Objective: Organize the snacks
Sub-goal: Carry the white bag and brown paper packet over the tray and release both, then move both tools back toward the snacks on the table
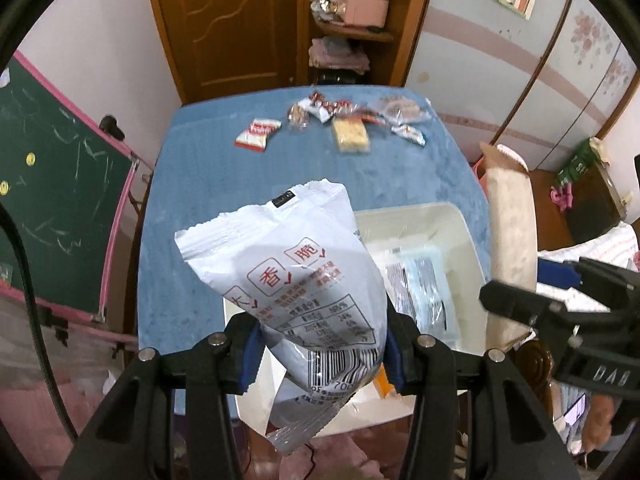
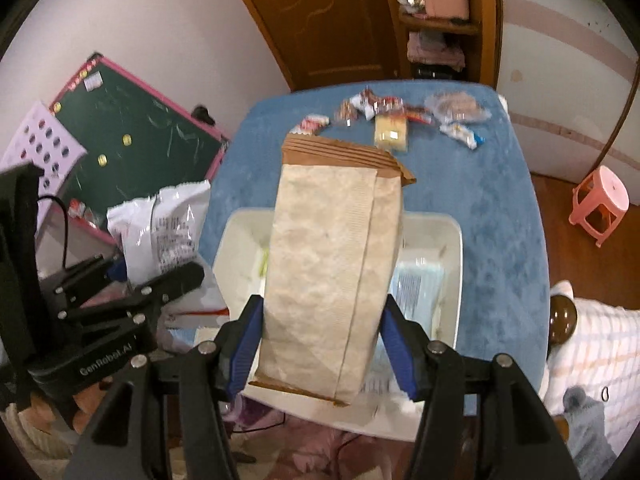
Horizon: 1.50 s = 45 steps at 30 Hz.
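Observation:
My left gripper is shut on a white snack bag with red characters and a barcode, held in the air above the near left side of a white bin. My right gripper is shut on a tall tan paper bag with a folded brown top, held over the same white bin. In the right wrist view the white snack bag and the left gripper show at the left. A pale blue packet lies inside the bin.
The bin stands on a blue-covered table. Several small snack packets lie scattered along its far edge. A green chalkboard leans at the left, a pink stool stands at the right, and a wooden door and shelf are behind.

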Each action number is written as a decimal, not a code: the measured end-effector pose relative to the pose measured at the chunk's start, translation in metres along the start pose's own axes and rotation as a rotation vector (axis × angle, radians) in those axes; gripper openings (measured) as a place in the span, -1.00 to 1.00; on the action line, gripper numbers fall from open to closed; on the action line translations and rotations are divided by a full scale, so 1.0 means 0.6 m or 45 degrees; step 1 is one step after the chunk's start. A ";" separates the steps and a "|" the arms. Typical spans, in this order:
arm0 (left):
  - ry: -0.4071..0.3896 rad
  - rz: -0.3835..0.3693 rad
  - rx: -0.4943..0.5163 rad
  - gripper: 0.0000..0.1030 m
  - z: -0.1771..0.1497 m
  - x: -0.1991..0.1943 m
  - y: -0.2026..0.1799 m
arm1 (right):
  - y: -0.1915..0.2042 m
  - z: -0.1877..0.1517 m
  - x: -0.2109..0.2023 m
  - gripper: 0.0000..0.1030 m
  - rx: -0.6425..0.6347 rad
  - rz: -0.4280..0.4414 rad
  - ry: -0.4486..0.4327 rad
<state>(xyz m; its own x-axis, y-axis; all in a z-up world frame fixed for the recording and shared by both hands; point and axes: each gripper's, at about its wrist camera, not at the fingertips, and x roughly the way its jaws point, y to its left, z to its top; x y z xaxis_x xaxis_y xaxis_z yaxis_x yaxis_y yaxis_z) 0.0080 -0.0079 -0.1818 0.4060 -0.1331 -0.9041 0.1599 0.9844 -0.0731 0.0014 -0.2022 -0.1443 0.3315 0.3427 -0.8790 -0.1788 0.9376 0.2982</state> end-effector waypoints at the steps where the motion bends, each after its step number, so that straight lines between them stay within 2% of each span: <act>1: 0.010 0.000 -0.006 -0.07 -0.006 0.002 -0.001 | 0.001 -0.006 0.005 0.13 -0.002 0.002 0.018; 10: 0.022 0.051 -0.010 -0.06 -0.032 0.010 -0.007 | 0.028 -0.032 0.017 0.13 -0.090 -0.061 0.048; 18: 0.036 0.084 -0.027 -0.03 -0.037 0.017 0.002 | 0.035 -0.033 0.021 0.13 -0.091 -0.086 0.061; 19: 0.037 0.088 -0.033 0.03 -0.037 0.018 0.004 | 0.035 -0.033 0.021 0.13 -0.084 -0.088 0.058; 21: 0.039 0.079 -0.053 0.30 -0.036 0.019 0.009 | 0.035 -0.031 0.018 0.14 -0.075 -0.084 0.041; 22: 0.036 0.073 -0.063 0.61 -0.036 0.018 0.012 | 0.035 -0.030 0.018 0.14 -0.072 -0.083 0.038; 23: 0.032 0.069 -0.072 0.76 -0.035 0.017 0.015 | 0.033 -0.028 0.018 0.14 -0.064 -0.082 0.036; 25: 0.032 0.055 -0.088 0.77 -0.034 0.018 0.020 | 0.030 -0.028 0.019 0.15 -0.044 -0.075 0.029; 29: 0.096 0.000 -0.115 0.77 -0.033 0.033 0.027 | 0.020 -0.027 0.025 0.15 0.008 -0.037 0.052; 38: 0.076 0.055 -0.067 0.77 -0.031 0.029 0.014 | 0.020 -0.029 0.027 0.15 0.018 -0.029 0.061; 45: 0.073 0.058 -0.063 0.77 -0.030 0.026 0.012 | 0.020 -0.031 0.022 0.15 0.030 -0.025 0.061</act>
<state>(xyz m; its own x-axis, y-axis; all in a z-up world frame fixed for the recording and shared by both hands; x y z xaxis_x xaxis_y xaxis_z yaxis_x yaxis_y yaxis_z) -0.0006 -0.0008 -0.2043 0.3593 -0.0829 -0.9295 0.0971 0.9940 -0.0511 -0.0133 -0.1874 -0.1594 0.2900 0.3214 -0.9014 -0.1503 0.9455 0.2887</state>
